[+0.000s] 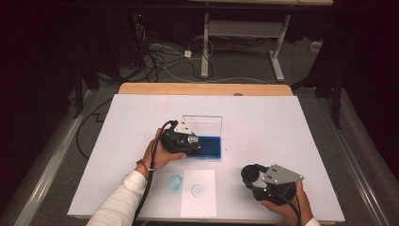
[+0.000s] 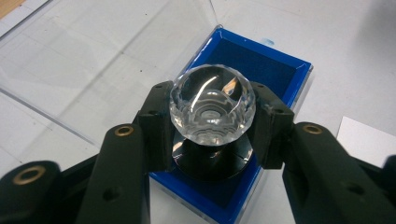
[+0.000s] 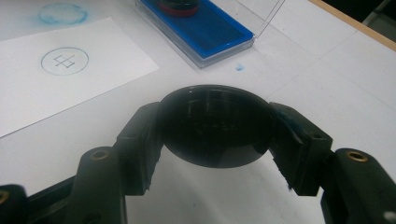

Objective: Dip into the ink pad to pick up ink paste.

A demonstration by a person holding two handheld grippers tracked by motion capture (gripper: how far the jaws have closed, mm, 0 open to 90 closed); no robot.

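Black cap sits clamped in the right tool. Left tool grips the stamp, pressing it on the ink pad; next, lift squarely toward the paper.

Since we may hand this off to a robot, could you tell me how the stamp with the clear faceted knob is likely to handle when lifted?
The stamp looks rigid; its faceted, glossy knob seems slippery, though the left gripper clamps its sides. Top-heavy over a narrower black base, it might tip if released carelessly.
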